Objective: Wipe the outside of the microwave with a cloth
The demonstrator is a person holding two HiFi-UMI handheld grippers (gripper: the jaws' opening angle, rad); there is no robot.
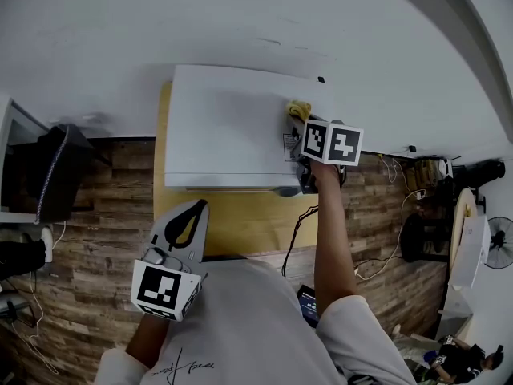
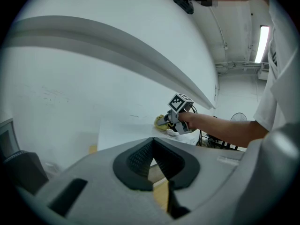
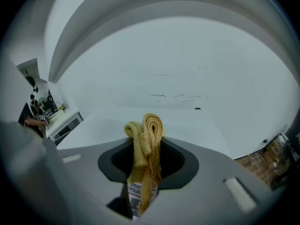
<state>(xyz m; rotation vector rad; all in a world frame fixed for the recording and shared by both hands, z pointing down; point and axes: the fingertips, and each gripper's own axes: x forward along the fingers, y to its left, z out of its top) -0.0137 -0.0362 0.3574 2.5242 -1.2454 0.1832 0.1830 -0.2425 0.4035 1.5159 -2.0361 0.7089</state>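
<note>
- The right gripper point(image 1: 300, 121) is clamping a yellow cloth point(image 1: 299, 109). In the right gripper view, its jaws are closing on the folded cloth point(image 3: 146, 137), which is standing up between them in two rolled loops.
- A white printed tag point(image 3: 135, 197) is hanging from the lower part of the cloth, between the jaws.
- The cloth is touching the top panel of the white microwave point(image 1: 224, 135), close to that panel's rear right corner and near the white wall point(image 1: 120, 30).
- The microwave is sitting on a yellow table point(image 1: 240, 224) and is backing onto the wall. Only the top panel and a strip of the front edge are showing. The cavity is facing away from every view, so its contents cannot be told.
- The left gripper point(image 1: 195, 208) is hanging low in front of the person's torso, over the near edge of the table and well apart from the microwave.
- In the left gripper view, the left gripper point(image 2: 152, 146) is holding its jaws together at the tips, with nothing between them.
- That same view is showing the right gripper point(image 2: 165, 122) pressing the cloth point(image 2: 161, 121) down onto the microwave point(image 2: 126, 131), with the person's hand point(image 2: 188, 121) gripping it from behind.
- A black cable point(image 1: 295, 235) is trailing off the table's front edge towards the plank floor point(image 1: 96, 215).
</note>
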